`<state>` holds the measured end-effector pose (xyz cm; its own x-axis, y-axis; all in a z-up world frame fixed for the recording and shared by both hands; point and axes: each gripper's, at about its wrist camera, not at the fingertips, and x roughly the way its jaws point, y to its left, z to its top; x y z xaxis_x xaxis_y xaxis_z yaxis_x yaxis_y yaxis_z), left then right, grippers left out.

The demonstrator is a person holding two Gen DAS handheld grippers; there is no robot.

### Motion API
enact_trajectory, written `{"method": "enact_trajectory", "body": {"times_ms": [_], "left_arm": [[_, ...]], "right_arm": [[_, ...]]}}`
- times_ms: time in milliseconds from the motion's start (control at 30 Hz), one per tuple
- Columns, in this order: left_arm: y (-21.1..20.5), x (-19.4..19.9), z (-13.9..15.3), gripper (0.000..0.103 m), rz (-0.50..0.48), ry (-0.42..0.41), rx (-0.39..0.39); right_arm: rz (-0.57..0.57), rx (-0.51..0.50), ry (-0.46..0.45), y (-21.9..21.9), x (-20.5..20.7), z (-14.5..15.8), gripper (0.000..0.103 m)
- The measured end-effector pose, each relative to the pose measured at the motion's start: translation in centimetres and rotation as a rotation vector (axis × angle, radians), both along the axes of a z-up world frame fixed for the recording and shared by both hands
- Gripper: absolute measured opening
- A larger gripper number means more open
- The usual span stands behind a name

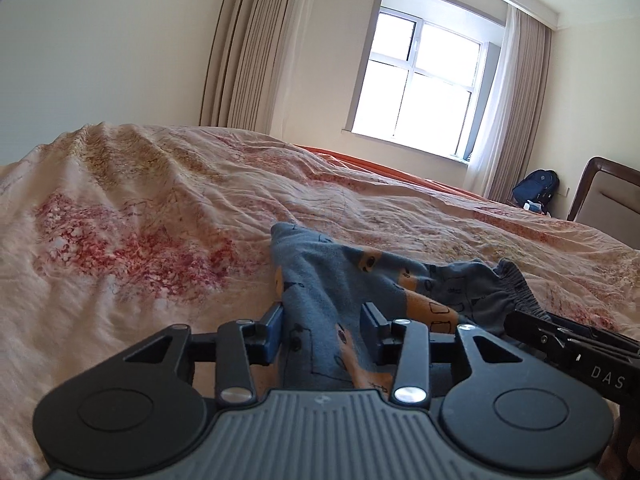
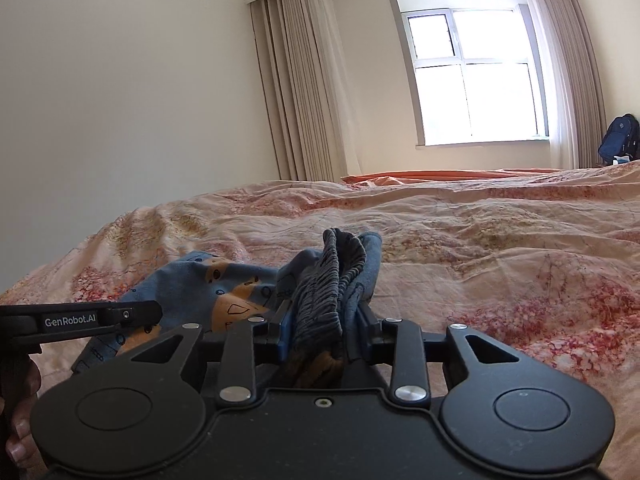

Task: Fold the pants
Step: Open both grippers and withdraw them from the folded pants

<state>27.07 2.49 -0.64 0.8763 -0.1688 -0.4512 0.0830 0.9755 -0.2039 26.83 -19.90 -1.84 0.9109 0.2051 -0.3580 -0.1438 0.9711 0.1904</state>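
Observation:
Small blue pants with orange prints and a dark grey elastic waistband lie bunched on the flowered bedspread. My left gripper is shut on a blue leg part of the pants. My right gripper is shut on the gathered waistband, with the blue cloth trailing to its left. The right gripper shows at the right edge of the left wrist view, and the left gripper shows at the left of the right wrist view.
The bed spreads wide ahead, with an orange sheet at its far edge. Beyond are beige curtains, a bright window, a blue backpack and a wooden headboard at the right.

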Motion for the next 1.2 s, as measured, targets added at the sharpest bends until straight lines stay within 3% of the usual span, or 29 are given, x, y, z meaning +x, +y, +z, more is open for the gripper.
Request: {"method": "enact_trajectory", "body": {"times_ms": [33,67,233,367,767,1200], "left_arm": [[0.1,-0.4,0.1,0.069,0.003,-0.006,-0.005],[0.2,-0.9,0.4,0.072,0.009,-0.018,-0.007],[0.4,-4.3,2.1,0.099,0.028,-0.069,-0.003],[0.7,-7.6,3.5,0.102,0.036,-0.101,0.01],[1.2,-16.3,4.3,0.102,0.059,-0.11,0.016],[1.7,-21.6,1.1,0.103,0.118,-0.105,0.069]], "right_arm": [[-0.006,-0.003,0.002,-0.1,-0.3,0.1,0.055],[-0.013,-0.006,0.001,-0.1,-0.6,0.1,0.065],[-0.017,-0.015,-0.015,-0.4,-3.0,0.9,0.088],[-0.021,-0.012,-0.051,-0.5,-6.1,2.3,0.102],[-0.026,0.003,-0.095,0.2,-14.7,4.7,0.102],[-0.115,-0.106,-0.175,2.2,-22.2,2.8,0.102]]}}
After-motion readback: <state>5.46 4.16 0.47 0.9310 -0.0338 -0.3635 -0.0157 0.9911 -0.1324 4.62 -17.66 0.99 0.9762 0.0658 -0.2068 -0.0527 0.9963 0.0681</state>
